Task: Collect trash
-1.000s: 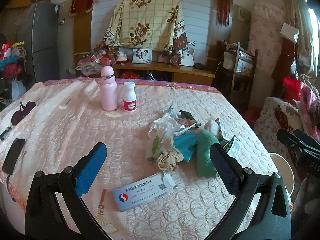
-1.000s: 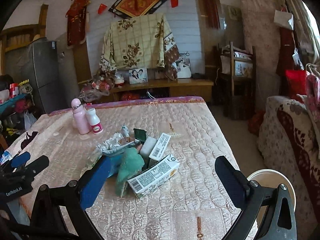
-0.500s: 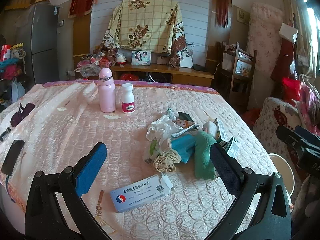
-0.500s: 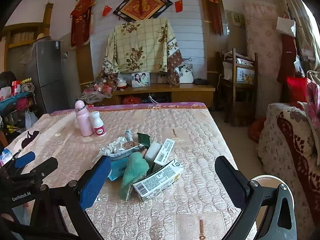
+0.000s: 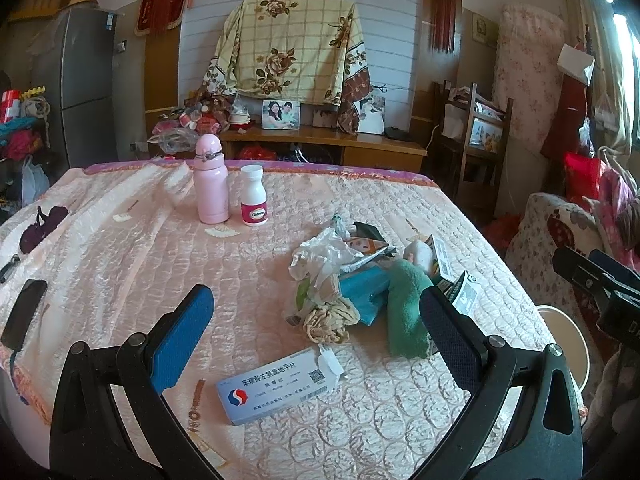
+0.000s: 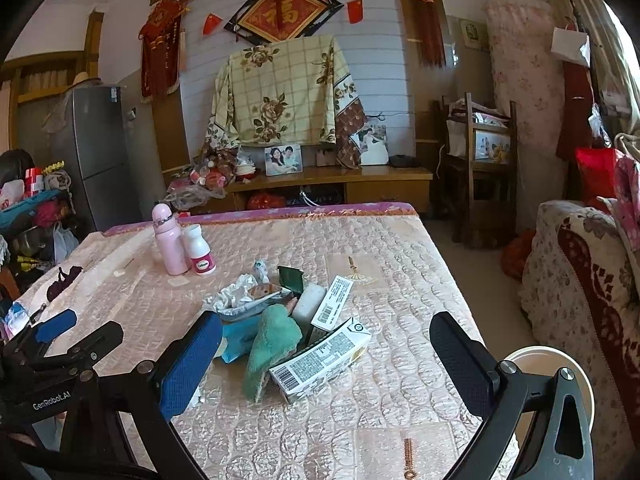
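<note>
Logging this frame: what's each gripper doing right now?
Left gripper: jaws open, holding nothing.
Right gripper: jaws open, holding nothing.

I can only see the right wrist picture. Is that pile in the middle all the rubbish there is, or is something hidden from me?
Observer: No. The left wrist view shows a blue and white medicine box lying apart from the pile, nearer the front edge.
Operator: Anything else in the pile itself?
Observer: A crumpled beige rag at its near corner, against the blue packet.
Operator: Anything that isn't rubbish?
Observer: A black phone lies far off to the left.
</note>
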Demonstrator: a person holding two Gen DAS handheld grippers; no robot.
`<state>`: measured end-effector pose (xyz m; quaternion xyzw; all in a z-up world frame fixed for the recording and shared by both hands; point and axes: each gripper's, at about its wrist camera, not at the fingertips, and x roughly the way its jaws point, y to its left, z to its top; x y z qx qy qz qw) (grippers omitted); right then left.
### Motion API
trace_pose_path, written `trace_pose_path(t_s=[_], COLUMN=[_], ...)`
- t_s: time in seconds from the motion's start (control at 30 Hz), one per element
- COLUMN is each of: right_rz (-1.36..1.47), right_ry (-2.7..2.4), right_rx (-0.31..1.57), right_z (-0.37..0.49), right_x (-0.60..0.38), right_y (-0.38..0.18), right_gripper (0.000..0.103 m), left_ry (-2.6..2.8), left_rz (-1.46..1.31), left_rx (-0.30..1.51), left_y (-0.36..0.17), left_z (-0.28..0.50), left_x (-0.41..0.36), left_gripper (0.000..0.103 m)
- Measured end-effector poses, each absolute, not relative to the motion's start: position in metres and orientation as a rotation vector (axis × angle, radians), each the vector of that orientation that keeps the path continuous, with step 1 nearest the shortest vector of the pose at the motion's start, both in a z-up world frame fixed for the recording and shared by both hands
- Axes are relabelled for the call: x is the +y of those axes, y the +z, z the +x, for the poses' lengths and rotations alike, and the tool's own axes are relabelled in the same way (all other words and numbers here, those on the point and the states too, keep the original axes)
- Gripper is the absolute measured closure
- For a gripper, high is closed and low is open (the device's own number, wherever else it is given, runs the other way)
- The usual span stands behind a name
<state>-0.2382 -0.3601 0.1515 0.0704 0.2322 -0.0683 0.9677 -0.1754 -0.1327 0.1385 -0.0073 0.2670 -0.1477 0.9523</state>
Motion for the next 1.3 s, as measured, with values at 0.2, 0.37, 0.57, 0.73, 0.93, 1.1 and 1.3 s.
trace_pose_path(t_s=[0.2,0.37,0.57,0.73,0.93,1.1,1.3], right_rz=[0.14,0.143,0.141,0.14,0.14,0.15,0.144], right_ry=[-0.141,-0.14,-0.138,-0.141,-0.144,-0.141,-0.143], right_rx=[0.47,0.471,0.467,0.463,0.45,0.445,0.443], right_z=[-0.2384,-0.2388,-0.2387,-0.2384,-0.238,-0.2375,-0.2386], right_x=[-0.3611,-0.3621,-0.3629,-0.364,-0.3666,-0.3679,-0.3681], right_y=[0.1517,0.1516,0.1519,0.1525,0.1553,0.155,0.1545], right_gripper=[0.0,0.0,0.0,0.0,0.0,0.0,0.0], left_ry=[-0.301,-0.301,-0.299,-0.295,-0.293,-0.291,-0.287], left_rz=[-0.014,-0.014,-0.014,-0.014,-0.014,-0.011,-0.01], left_rx=[0.543,0.543,0.54,0.538,0.536,0.541,0.539], left_y=[0.1387,0.1388,0.1396,0.1407,0.141,0.1398,0.1393], left_z=[-0.1754,-0.1753,-0.1752,-0.1734,-0.1714,-0.1689,-0.1674], left_x=[-0.1339,-0.134,-0.1352,-0.1367,-0.1362,-0.1347,-0.1345], left_gripper=[0.001,0.001,0.001,0.001,0.001,0.001,0.001])
